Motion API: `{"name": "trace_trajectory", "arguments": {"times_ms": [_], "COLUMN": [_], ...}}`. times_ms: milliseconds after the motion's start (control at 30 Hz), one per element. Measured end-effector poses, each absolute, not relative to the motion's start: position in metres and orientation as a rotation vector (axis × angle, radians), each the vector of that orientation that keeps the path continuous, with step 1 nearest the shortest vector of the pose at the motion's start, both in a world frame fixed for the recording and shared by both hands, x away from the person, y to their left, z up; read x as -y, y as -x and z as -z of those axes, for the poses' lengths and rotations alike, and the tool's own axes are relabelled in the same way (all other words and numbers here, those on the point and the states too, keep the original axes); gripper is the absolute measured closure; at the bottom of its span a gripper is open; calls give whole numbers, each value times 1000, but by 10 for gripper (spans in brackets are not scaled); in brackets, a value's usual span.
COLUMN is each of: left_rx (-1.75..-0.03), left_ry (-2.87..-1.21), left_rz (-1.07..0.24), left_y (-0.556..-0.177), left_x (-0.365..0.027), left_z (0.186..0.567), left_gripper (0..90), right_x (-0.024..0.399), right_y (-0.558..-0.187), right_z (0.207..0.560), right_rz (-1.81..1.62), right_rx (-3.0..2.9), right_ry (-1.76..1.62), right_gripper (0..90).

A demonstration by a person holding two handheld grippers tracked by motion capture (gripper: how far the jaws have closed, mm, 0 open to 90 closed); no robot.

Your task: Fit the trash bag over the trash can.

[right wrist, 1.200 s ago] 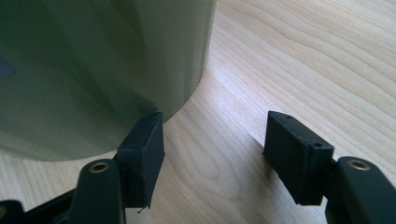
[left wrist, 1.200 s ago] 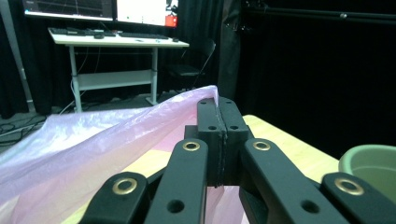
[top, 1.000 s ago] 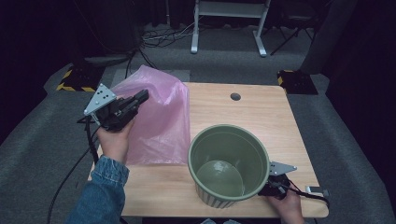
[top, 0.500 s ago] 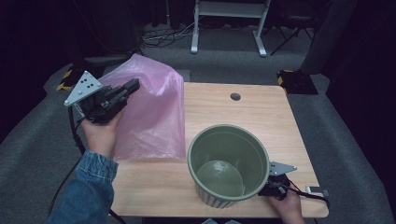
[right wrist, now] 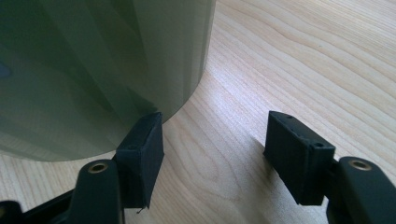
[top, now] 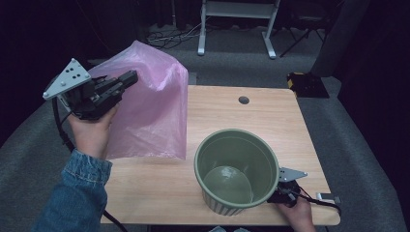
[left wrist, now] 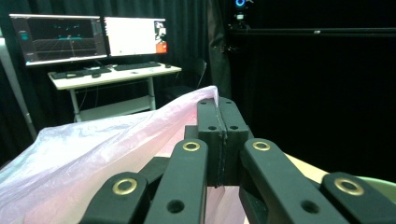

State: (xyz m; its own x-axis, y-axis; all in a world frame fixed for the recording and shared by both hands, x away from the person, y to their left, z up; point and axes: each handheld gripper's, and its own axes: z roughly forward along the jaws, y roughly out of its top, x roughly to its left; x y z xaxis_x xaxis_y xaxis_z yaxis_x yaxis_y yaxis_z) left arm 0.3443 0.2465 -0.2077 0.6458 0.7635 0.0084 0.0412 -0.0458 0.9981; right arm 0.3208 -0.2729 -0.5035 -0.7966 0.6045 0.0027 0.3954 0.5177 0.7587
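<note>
At the left, the left gripper (top: 129, 77) is raised above the table's (top: 270, 116) left edge, its jaws pressed together on the top corner of a pink plastic bag (top: 150, 111). The bag hangs from it, with its lower edge down at the tabletop. To the right stands a green bin (top: 236, 170), upright near the front edge. The right gripper (right wrist: 212, 144) rests low by the bin's base, jaws spread, one pad just beside the bin's wall.

A light wooden table (top: 270, 121) carries a green ribbed bin (top: 236, 169) near its front edge.
</note>
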Motion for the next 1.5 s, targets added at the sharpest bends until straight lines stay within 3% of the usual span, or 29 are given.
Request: {"name": "trace_trajectory", "arguments": {"times_ms": [733, 1500], "left_rx": [-545, -385], "left_ry": [-1548, -1592], "left_rz": [-620, -409], "left_y": [-324, -329], "left_x": [-229, -213], "left_z": [169, 157], "left_gripper": [896, 896], "right_x": [273, 273], "right_y": [-321, -321], "right_z": [504, 504], "right_rz": [-1149, -1149], "right_rx": [-2499, -2499], "right_ry": [-843, -842], "right_gripper": [372, 371]}}
